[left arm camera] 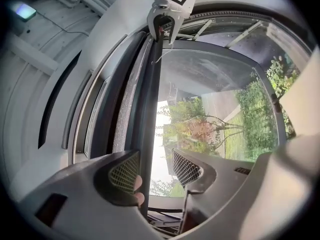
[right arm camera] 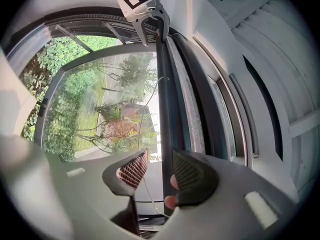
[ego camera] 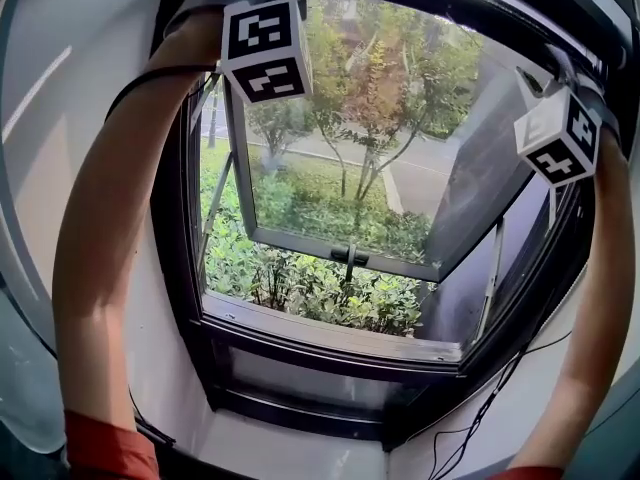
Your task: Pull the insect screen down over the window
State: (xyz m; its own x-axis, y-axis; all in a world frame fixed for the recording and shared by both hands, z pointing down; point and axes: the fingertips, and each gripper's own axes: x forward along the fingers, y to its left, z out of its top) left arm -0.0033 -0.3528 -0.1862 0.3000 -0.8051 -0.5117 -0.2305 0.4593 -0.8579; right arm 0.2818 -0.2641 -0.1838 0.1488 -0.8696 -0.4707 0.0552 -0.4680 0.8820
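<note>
The insect screen's bar [left arm camera: 150, 109] is seen at the top of the window frame [ego camera: 300, 360], straddled by the left gripper [left arm camera: 156, 169] and the right gripper [right arm camera: 160, 170], both with jaws apart.

Red sleeves [ego camera: 105, 450] — grey L gripper [left arm camera: 155, 159] & R gripper [right arm camera: 160, 156] w/ mesh pads [left arm camera: 124, 171], b/w marker cubes [ego camera: 265, 50] — black arm cable [ego camera: 180, 67]

Open window frame [ego camera: 330, 340] below screen bar [left arm camera: 150, 109], tilted sash [ego camera: 300, 238] beyond.
</note>
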